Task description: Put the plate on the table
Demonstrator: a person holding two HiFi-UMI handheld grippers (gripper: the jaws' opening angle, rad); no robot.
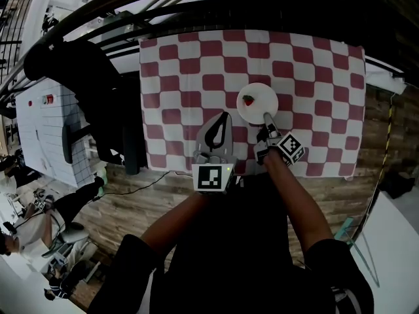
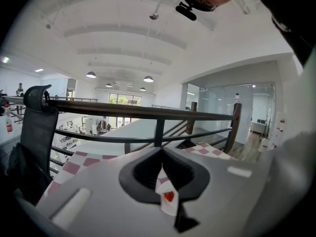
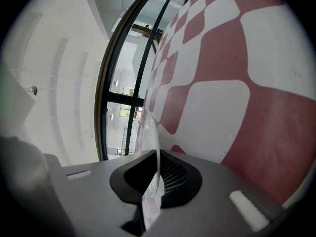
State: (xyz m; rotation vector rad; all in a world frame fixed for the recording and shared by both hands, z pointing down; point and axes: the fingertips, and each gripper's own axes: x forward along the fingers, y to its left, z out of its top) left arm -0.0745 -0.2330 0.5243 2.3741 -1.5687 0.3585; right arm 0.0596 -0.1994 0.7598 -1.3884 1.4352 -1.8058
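Note:
A small white plate (image 1: 260, 97) with a red strawberry (image 1: 249, 100) on it is over the near middle of the red-and-white checkered tablecloth (image 1: 314, 64). My right gripper (image 1: 267, 118) is shut on the plate's near rim. In the right gripper view the plate's thin rim (image 3: 156, 152) runs edge-on between the jaws of the right gripper (image 3: 153, 194), close to the cloth (image 3: 237, 107). My left gripper (image 1: 225, 116) is just left of the plate, shut and holding nothing. Through its narrow slit the left gripper view shows the plate (image 2: 170, 206) and strawberry (image 2: 169, 197).
A black railing (image 1: 131, 5) runs along the table's far side, also seen in the left gripper view as a railing (image 2: 148, 111). A black chair (image 1: 98, 103) and a white cabinet (image 1: 46, 129) stand left of the table. Wooden floor (image 1: 131, 201) lies below the near edge.

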